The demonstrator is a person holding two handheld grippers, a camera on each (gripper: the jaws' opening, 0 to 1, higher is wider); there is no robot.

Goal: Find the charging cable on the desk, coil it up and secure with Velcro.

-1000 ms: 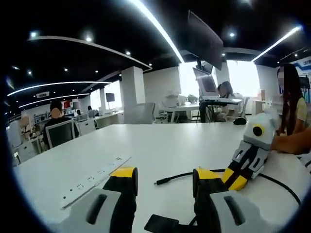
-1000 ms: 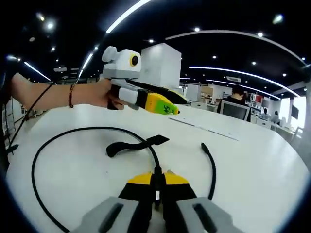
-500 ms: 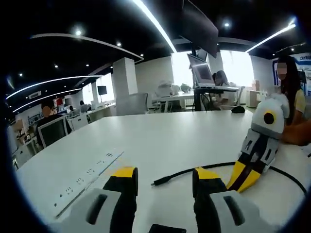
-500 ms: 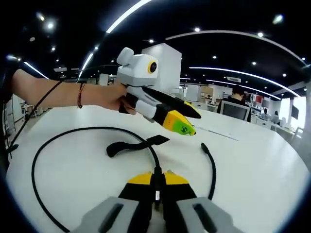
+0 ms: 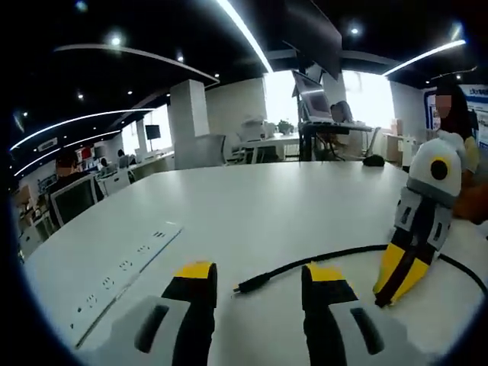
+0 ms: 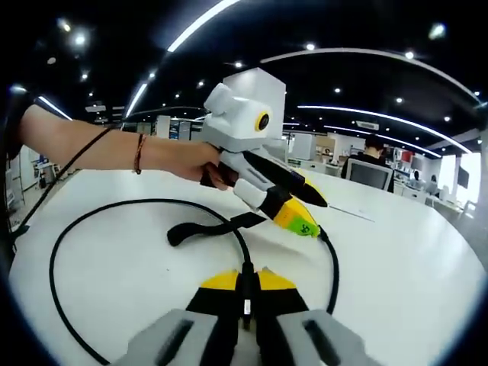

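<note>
The black charging cable (image 6: 55, 259) lies in a wide loop on the white desk (image 6: 412, 259). My right gripper (image 6: 245, 284) is shut on it near the front, and its tips rest on the desk at the right of the left gripper view (image 5: 387, 293). A black Velcro strap (image 6: 210, 227) lies flat inside the loop. The cable's free end (image 5: 244, 287) with its plug lies just ahead of my left gripper (image 5: 259, 276), which is open with the plug between its yellow tips. In the right gripper view the left gripper (image 6: 301, 223) slants down over the cable.
A white power strip (image 5: 118, 280) lies on the desk to the left. A person's forearm (image 6: 91, 149) with a bracelet reaches in from the left. Office chairs, desks and seated people stand beyond the desk's far edge.
My left gripper has dropped lower and moved toward the cable's free end, which now lies between its tips. The right gripper has stayed still, shut on the cable.
</note>
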